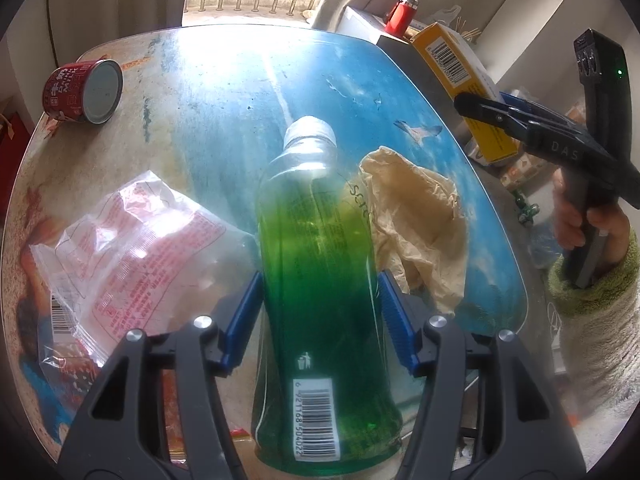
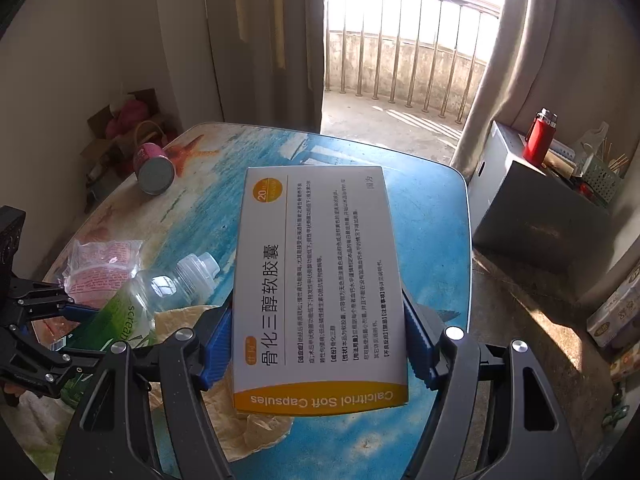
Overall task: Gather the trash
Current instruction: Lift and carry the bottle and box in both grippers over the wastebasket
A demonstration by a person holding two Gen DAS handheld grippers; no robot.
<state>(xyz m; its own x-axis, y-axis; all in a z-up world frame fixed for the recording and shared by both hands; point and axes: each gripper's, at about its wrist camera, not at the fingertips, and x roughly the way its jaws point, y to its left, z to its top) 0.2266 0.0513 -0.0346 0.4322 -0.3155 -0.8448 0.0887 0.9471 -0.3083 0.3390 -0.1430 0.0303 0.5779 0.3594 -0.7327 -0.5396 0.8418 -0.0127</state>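
Trash, here a clear plastic bottle with a green label and white cap point(image 1: 320, 280), is clamped between the blue pads of the left claw point(image 1: 320, 320) and held over the sea-print table point(image 1: 224, 80); a white-and-orange cardboard capsule box point(image 2: 320, 292) is likewise gripped by the right claw point(image 2: 320, 352), above the table's near right corner. Still lying on the table: a crumpled beige paper wrapper point(image 1: 416, 224) just right of the bottle, a clear plastic bag with red print point(image 1: 132, 248) left of it, and a red tin can on its side point(image 1: 84, 92) at the far left edge. Risks, as judged: the smooth round bottle may slip through the pads; the box, pinched at one end, may pivot; the can may roll off.
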